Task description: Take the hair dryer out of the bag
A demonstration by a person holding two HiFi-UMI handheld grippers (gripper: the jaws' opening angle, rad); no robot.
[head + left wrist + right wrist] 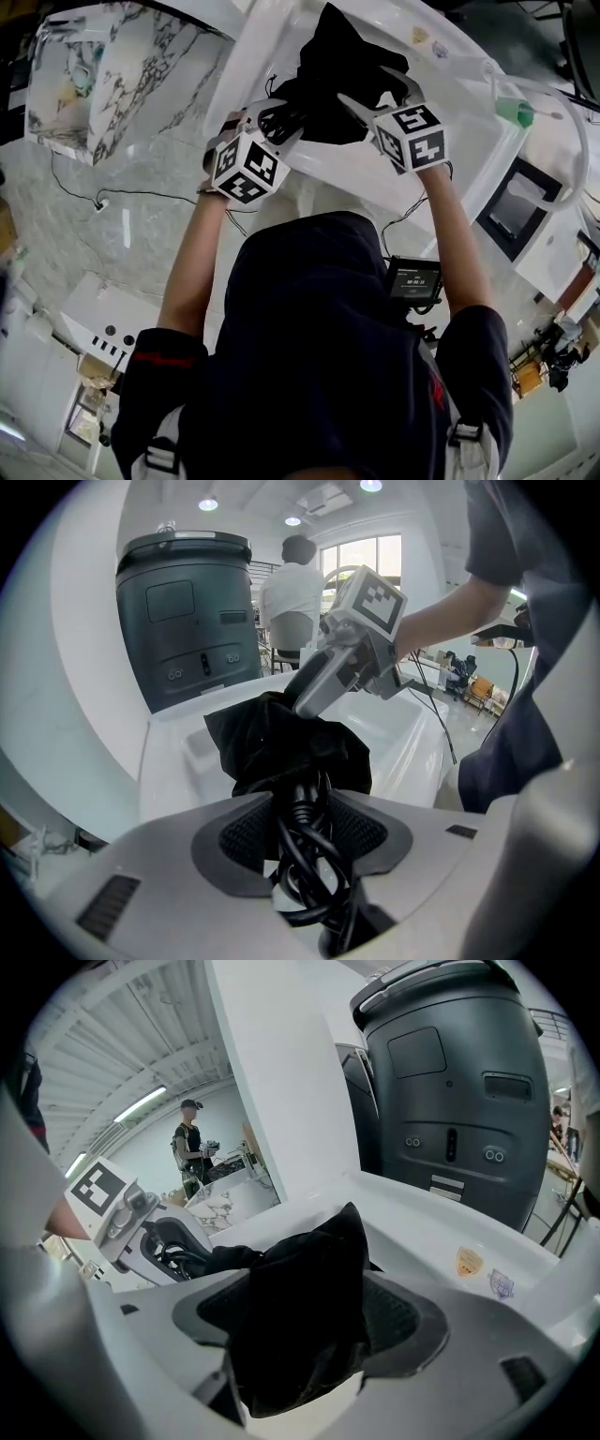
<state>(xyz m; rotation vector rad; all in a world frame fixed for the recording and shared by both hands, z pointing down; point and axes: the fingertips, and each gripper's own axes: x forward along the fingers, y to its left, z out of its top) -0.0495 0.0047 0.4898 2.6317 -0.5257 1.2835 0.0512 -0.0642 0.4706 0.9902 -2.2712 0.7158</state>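
Plainly, little print could be read. The two small stickers on the white tub, one a gold shield and one bluish, were too small to make out, and the cubes on the grippers bore only black-and-white square markers.

The black bag lay slumped on the tub's flat ledge, in front of a dark grey machine. It was soft, matte cloth, rumpled to a peak. The hair dryer's body showed in no view. Only a glossy black cord, looped in coils with a ribbed sleeve, came out of the bag's mouth.

The left gripper had its fingers closed on those coils at the tub's near edge. The right gripper had its fingers spread wide, with a fold of the bag loose between them.
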